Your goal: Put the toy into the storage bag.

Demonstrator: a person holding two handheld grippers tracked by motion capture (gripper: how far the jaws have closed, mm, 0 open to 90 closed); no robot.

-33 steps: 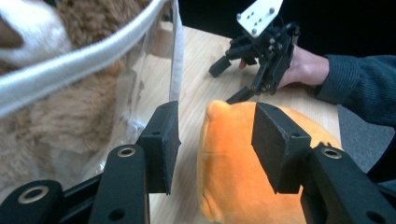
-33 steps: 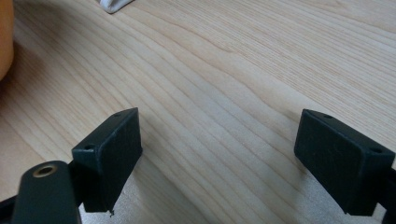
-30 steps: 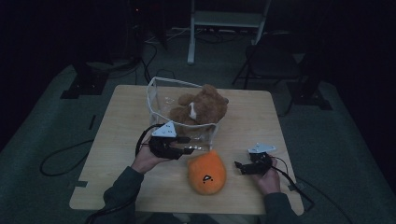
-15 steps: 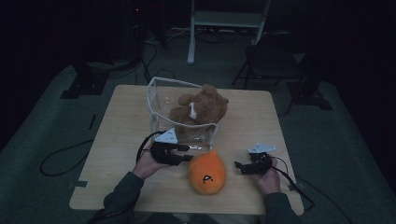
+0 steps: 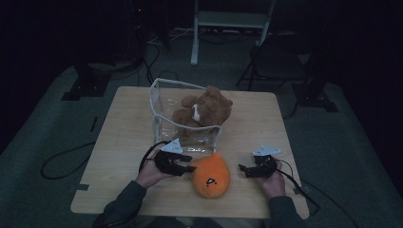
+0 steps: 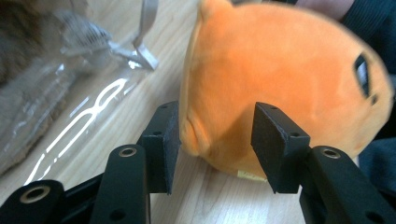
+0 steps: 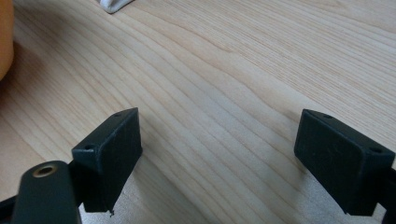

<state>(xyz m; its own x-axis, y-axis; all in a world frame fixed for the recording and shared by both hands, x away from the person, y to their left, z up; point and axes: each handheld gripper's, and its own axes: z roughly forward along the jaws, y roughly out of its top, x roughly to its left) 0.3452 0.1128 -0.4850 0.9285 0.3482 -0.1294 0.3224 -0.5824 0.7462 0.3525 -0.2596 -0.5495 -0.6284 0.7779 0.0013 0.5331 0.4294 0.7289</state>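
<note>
Left gripper fingers released, straddling orange plush edge, just opening. Right gripper fingers released over bare surface.

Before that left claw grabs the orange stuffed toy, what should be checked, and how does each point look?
1. Left gripper jaws apart around the orange plush toy: ok.
2. Pads pressing the toy: not ok, gaps show.
3. Clear bag open on top: ok.
4. Room in the bag: cannot tell; the brown teddy bear sits there.
5. Right gripper open over bare table, away from the toy: ok.
</note>
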